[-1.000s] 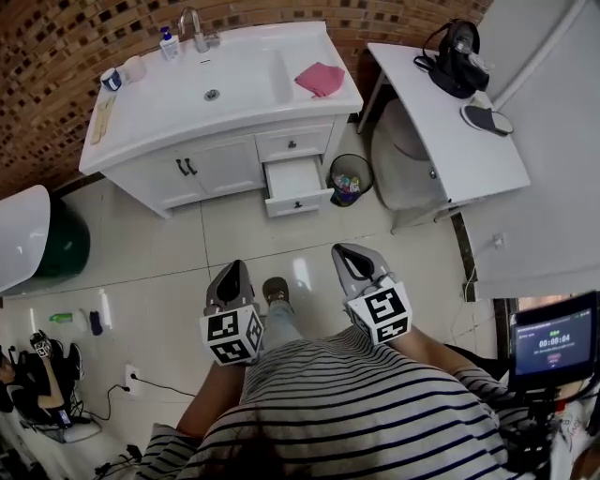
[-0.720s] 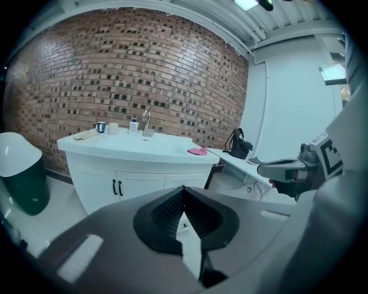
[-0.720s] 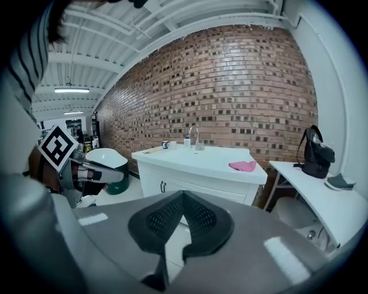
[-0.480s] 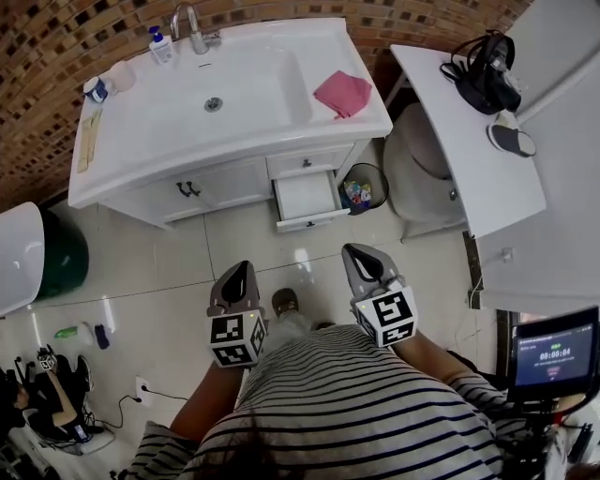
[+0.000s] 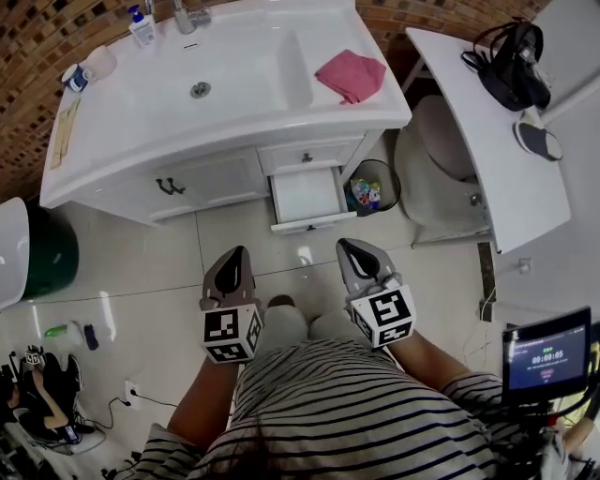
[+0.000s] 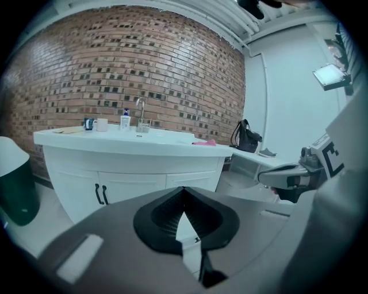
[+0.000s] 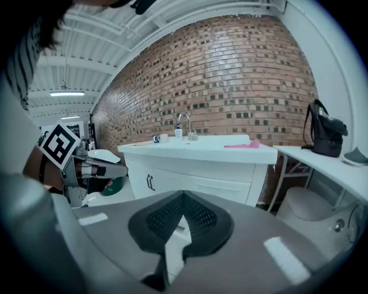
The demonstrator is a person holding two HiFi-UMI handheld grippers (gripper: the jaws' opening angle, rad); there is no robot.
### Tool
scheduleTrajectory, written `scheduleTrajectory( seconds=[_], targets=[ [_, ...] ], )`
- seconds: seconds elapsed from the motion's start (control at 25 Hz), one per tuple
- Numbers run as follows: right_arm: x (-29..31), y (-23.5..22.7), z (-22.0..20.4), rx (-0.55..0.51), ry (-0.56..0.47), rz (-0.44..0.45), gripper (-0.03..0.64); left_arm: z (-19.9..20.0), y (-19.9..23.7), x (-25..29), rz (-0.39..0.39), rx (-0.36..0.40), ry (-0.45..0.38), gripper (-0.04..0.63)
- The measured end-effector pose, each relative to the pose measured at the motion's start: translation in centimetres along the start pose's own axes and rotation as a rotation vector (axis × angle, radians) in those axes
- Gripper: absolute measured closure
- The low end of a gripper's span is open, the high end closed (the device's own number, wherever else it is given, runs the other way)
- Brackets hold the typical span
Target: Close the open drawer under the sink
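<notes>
- The drawer point(image 5: 303, 199) stands pulled out under the sink point(image 5: 246, 82), next to the bin point(image 5: 371, 190).
- The right gripper point(image 5: 355, 249) and left gripper point(image 5: 234, 257) point toward it from well back, probably lining up a push.
- Both sets of jaws are closed and hold nothing.

I see a washroom: at 12 o'clock a white sink vanity point(image 5: 234, 84) with faucet point(image 5: 183, 14) and soap bottle point(image 5: 142, 26) against a brick wall point(image 5: 28, 56), a waste bin point(image 5: 370, 192) at 1 o'clock, glossy floor tiles point(image 5: 141, 272) below.
</notes>
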State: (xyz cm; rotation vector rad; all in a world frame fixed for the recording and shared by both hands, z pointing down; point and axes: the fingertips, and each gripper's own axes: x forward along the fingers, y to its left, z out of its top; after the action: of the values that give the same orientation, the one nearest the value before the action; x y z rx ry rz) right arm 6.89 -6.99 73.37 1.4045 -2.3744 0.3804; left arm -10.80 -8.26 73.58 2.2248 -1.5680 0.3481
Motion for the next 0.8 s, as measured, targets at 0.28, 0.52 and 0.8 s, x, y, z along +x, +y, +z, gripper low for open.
scheduleTrajectory(
  seconds=[0.28,0.52,0.8],
  targets=[
    [7.6,-2.6,-15.4,0.065,0.035,-0.019,0.617,-10.2,3.1,6.6,0.015,-0.041,-0.068,0.581],
    [13.3,-4.8,-23.6,0.110,-0.041,-0.042,0.617,-17.7,3.4,12.5,-0.030,-0.029,-0.112,0.581],
    [17.1,-6.8,-29.2,0.124,-0.067,-0.060,0.617,-21.0,3.0,16.3,-0.080,-0.026,-0.155,0.580]
  ],
)
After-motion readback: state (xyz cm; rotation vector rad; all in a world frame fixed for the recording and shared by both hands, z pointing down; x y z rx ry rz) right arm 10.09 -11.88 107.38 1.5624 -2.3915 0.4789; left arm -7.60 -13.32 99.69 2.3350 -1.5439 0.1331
